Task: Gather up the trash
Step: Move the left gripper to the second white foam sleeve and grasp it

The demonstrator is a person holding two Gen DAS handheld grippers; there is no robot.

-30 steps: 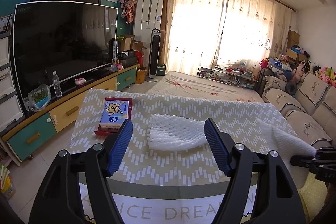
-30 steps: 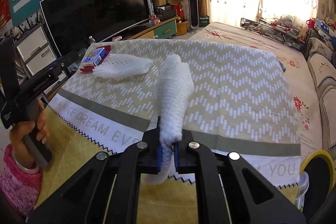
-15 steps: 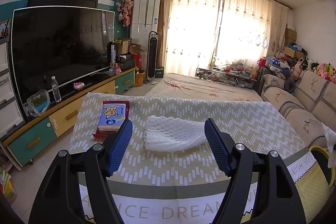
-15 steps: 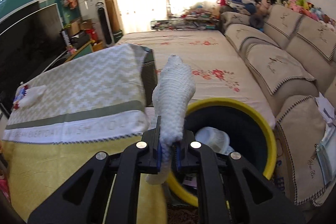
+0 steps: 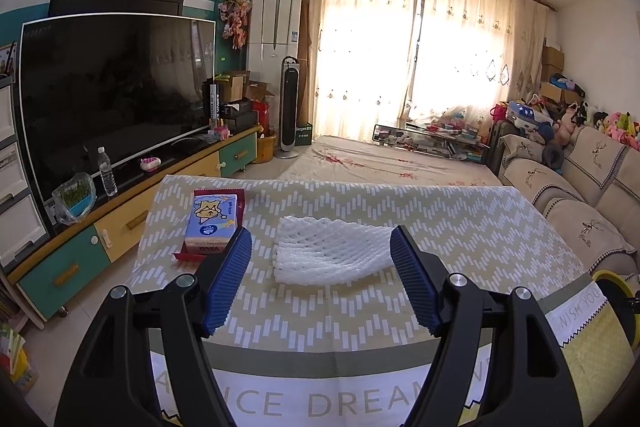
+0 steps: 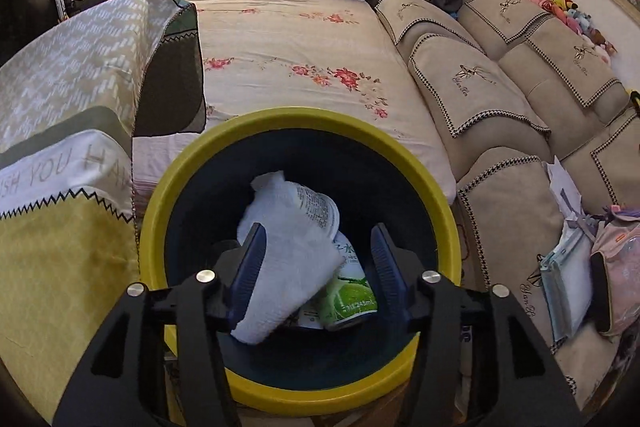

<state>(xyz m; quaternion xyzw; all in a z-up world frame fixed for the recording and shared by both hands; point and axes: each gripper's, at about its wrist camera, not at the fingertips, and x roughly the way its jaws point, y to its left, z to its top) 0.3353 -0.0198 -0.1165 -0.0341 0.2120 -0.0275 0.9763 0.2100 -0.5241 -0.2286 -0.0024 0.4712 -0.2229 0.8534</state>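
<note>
A: While hanging over the yellow-rimmed bin [image 6: 434, 183], spread apart now, the right gripper [image 6: 316, 267]; jaws just opened, pinching nothing. Between the blue pads [image 6: 251, 267], leaning against the left one, a white foam net [image 6: 288, 263], already inside the bin. Just behind it and to the right, a green drink can [image 6: 349, 293]. Farther, beyond the bin rim, a flowered sheet [image 6: 296, 43], and to the right a row of sofa cushions [image 6: 476, 83].

B: And on the other side?

A: Spread wide as well, the left gripper [image 5: 320, 279], holding nothing. Right ahead, between the two fingertips but apart from them, a second white foam net [image 5: 328, 253], flat on the zigzag tablecloth [image 5: 460, 227]. Ahead and to the left, just past the left finger, a tissue pack [image 5: 210, 223] on a red tray [image 5: 240, 197]. Much farther left, a big dark television [image 5: 116, 95]; far ahead, bright curtains [image 5: 400, 59].

B: The bin from there?

A: Only a yellow edge [image 5: 612, 281] at far right.
</note>
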